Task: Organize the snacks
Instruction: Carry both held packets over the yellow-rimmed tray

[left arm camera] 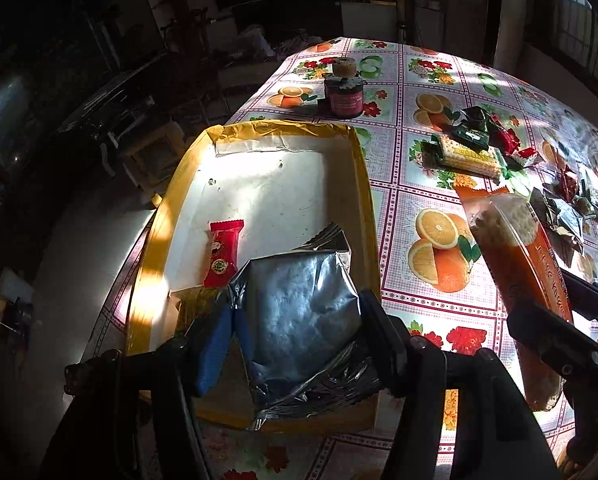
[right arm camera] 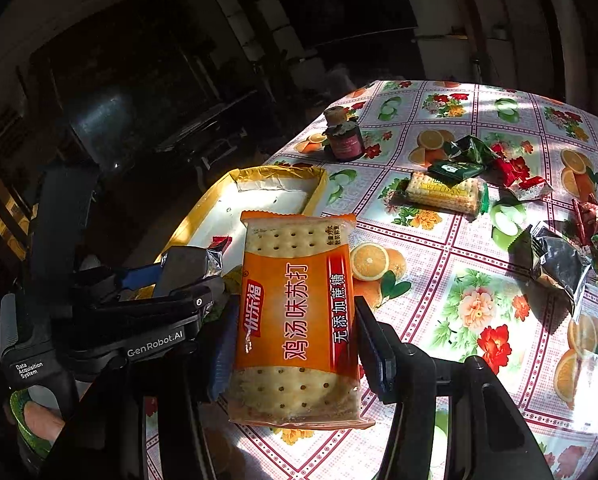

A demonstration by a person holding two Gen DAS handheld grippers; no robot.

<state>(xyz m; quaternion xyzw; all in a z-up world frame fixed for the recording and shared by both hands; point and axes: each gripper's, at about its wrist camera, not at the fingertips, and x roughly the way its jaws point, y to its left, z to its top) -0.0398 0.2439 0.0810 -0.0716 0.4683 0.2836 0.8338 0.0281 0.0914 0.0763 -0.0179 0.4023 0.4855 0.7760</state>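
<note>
My left gripper (left arm camera: 295,312) is shut on a silver foil snack packet (left arm camera: 299,312) and holds it over the near end of the yellow-rimmed box (left arm camera: 171,216). A red snack packet (left arm camera: 222,254) lies inside the box. My right gripper (right arm camera: 295,336) is shut on an orange cracker pack (right arm camera: 299,316), held above the table right of the box (right arm camera: 319,188). The cracker pack (left arm camera: 519,272) also shows in the left wrist view, and the left gripper with the foil packet (right arm camera: 191,264) shows in the right wrist view.
A fruit-print tablecloth (left arm camera: 419,168) covers the table. A dark jar (left arm camera: 343,96) with a cork stands behind the box. A yellow cracker pack (right arm camera: 443,194) and several loose small snack packets (right arm camera: 555,260) lie at the right. The table's left edge drops to a dark floor.
</note>
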